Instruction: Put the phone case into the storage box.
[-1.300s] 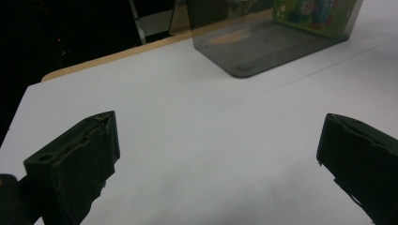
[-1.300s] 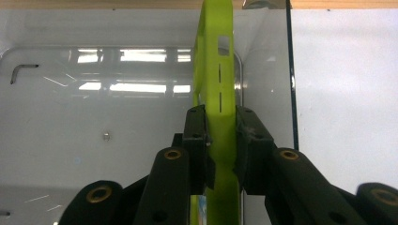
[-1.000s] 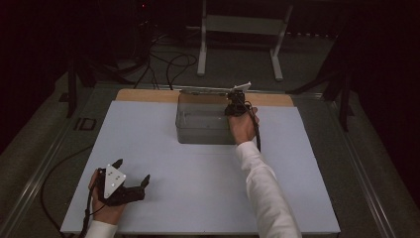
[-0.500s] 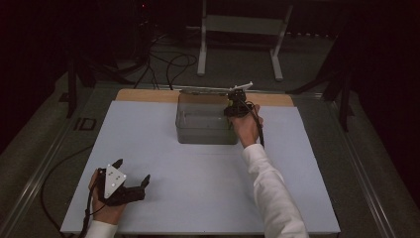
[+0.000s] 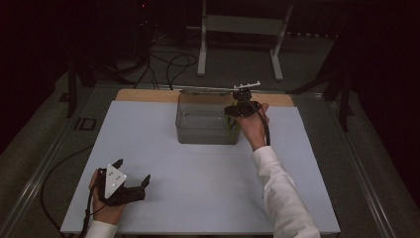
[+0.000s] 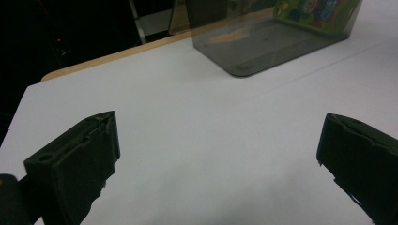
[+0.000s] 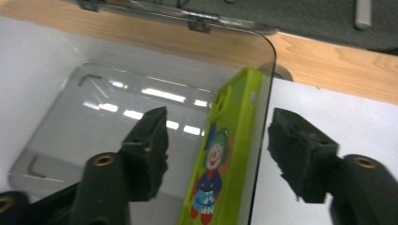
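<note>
While parked low on the white table, left gripper unchanged from 1 second ago, jaws wide apart and empty. Right gripper now shifted slightly along the right end of the smoky clear box, jaws parted, gripping nothing. Green clown phone case standing on edge inside, against the box's right wall, between both fingers yet apparently touching neither. Probably just released.

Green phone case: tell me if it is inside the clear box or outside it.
Inside. The green phone case stands on edge against the clear box's right wall, with the open right gripper straddling it.
</note>
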`<control>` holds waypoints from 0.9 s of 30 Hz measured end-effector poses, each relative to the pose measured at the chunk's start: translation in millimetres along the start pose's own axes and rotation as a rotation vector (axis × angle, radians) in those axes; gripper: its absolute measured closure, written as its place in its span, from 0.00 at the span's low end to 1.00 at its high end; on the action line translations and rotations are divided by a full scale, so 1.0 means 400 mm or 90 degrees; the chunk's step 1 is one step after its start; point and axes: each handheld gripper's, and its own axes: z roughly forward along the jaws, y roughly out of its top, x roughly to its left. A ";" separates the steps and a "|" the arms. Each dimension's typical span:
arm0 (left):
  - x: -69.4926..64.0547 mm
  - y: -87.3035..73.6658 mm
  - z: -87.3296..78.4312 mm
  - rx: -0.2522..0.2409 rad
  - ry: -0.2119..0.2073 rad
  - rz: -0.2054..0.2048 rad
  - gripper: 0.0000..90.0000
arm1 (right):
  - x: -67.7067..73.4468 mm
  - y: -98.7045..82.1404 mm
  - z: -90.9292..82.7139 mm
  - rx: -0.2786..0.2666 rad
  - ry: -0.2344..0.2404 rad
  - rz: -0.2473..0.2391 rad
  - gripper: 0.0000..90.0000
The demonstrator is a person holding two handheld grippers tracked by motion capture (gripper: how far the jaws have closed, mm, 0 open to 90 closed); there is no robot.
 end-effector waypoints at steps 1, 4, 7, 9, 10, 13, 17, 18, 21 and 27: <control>0.000 0.000 0.000 0.000 0.000 0.000 0.00 | -0.001 -0.002 -0.003 -0.005 0.004 -0.001 0.34; 0.000 0.000 0.000 0.000 0.000 0.000 0.00 | -0.005 -0.010 -0.014 -0.018 0.016 -0.011 0.29; 0.000 0.000 0.001 0.000 0.000 -0.001 0.00 | -0.009 -0.019 -0.029 -0.035 0.032 -0.020 0.24; 0.000 0.000 0.001 -0.001 0.000 -0.002 0.00 | -0.009 -0.027 -0.039 -0.043 0.044 -0.025 0.21; 0.000 0.000 0.001 0.000 0.000 -0.001 0.00 | -0.009 -0.033 -0.045 -0.047 0.049 -0.031 0.20; -0.001 0.000 0.001 0.001 -0.002 -0.001 0.00 | -0.009 -0.048 -0.057 -0.056 0.055 -0.045 0.15; -0.001 0.000 0.001 0.001 -0.003 -0.003 0.00 | -0.013 -0.073 -0.075 -0.068 0.068 -0.046 0.13; 0.000 0.000 0.001 0.001 -0.002 -0.003 0.00 | -0.014 -0.081 -0.079 -0.072 0.068 -0.049 0.12; 0.001 0.000 0.002 0.001 -0.002 -0.004 0.00 | -0.017 -0.105 -0.095 -0.086 0.073 -0.061 0.11; 0.001 0.000 0.003 0.001 -0.005 -0.007 0.00 | -0.027 -0.150 -0.133 -0.115 0.087 -0.058 0.11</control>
